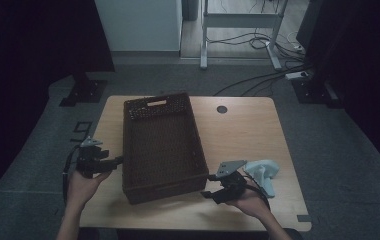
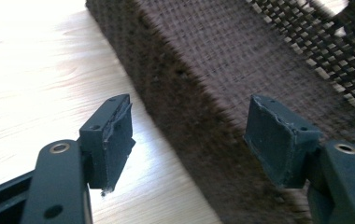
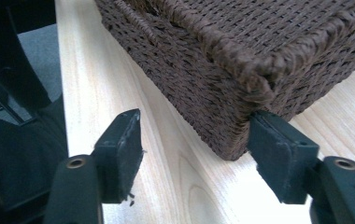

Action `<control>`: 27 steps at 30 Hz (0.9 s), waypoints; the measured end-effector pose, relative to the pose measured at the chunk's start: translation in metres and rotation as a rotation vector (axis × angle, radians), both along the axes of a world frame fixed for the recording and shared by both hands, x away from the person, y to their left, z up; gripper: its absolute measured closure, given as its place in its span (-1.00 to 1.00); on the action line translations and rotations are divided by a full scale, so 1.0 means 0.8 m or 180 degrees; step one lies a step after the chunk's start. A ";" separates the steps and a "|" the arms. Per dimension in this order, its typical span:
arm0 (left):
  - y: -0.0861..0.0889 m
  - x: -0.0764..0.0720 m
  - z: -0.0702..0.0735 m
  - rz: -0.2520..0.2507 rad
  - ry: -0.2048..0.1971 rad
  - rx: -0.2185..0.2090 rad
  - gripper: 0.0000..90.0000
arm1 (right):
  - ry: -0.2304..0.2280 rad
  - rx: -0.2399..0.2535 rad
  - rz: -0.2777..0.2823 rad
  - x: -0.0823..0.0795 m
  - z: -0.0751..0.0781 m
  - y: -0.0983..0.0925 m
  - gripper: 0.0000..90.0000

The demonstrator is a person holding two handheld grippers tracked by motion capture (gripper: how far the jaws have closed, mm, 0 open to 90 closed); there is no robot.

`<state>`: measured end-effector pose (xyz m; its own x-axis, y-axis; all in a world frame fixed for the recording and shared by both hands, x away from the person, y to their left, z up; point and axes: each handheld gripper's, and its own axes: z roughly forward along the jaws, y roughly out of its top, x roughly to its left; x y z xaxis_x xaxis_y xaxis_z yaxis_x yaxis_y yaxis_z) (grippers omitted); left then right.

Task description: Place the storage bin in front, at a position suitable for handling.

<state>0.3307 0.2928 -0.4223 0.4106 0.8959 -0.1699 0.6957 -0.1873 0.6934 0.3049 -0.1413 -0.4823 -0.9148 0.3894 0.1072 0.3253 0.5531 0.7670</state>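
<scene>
Sitting empty, the dark-brown woven basket [image 1: 162,145] (rectangular).

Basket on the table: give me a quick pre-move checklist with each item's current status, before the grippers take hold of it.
1. Basket flat on the table: ok.
2. Left gripper at the basket's left wall, jaws straddling it in the left gripper view, pads apart from the weave: ok, not yet gripping.
3. Right gripper at the near right corner; in the right gripper view one pad touches the corner, the other stands clear: not ok for a grip.
4. Basket contents: looks empty; ok.
5. White object beside the right hand: apart from the basket; ok.
</scene>
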 end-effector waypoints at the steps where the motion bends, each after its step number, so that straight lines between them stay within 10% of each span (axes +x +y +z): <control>1: -0.002 0.000 0.001 -0.0022 0.0008 -0.0001 -0.30 | 0.0008 0.0010 0.0022 -0.001 0.000 0.000 -0.16; 8: -0.022 0.005 -0.009 -0.0017 0.0127 0.0440 -0.02 | 0.0006 -0.0001 0.0190 -0.010 0.000 0.012 -0.13; 13: -0.025 0.007 -0.012 -0.0137 0.0157 0.0342 0.44 | -0.0026 -0.0059 0.0173 -0.009 0.001 0.010 -0.12; 27: -0.058 0.028 -0.009 -0.0274 0.0213 0.0512 0.55 | -0.0039 -0.0079 -0.0046 0.000 0.002 -0.021 -0.09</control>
